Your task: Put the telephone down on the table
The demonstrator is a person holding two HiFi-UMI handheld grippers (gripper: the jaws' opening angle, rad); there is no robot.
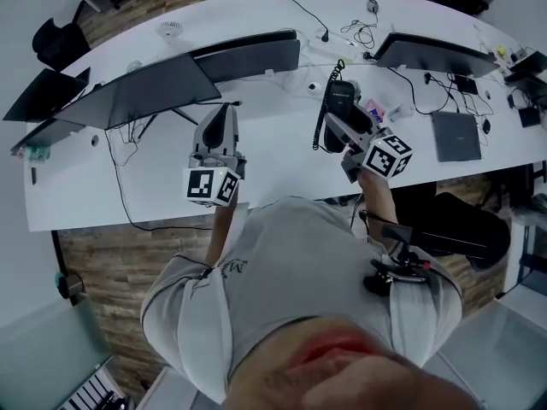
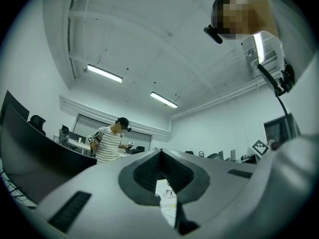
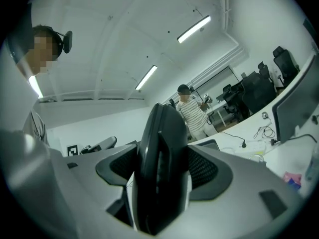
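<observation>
My right gripper (image 1: 336, 123) is shut on a black telephone handset (image 1: 342, 98), held over the white table (image 1: 273, 156) in front of the monitors. A coiled black cord (image 1: 321, 114) hangs from the handset. In the right gripper view the handset (image 3: 162, 168) stands edge-on between the ribbed pads (image 3: 204, 168) of the right gripper (image 3: 162, 156), which points up toward the ceiling. My left gripper (image 1: 222, 114) hovers over the table to the left. Its jaws (image 2: 160, 156) are closed on nothing, with only a thin slit lower down.
Dark monitors (image 1: 145, 88) (image 1: 252, 54) (image 1: 432, 54) stand along the table's far side, with cables (image 1: 363, 32) behind them. A grey laptop (image 1: 455, 135) lies at the right and a black chair (image 1: 466, 225) stands beside me. A person in a striped shirt (image 2: 109, 143) stands far off.
</observation>
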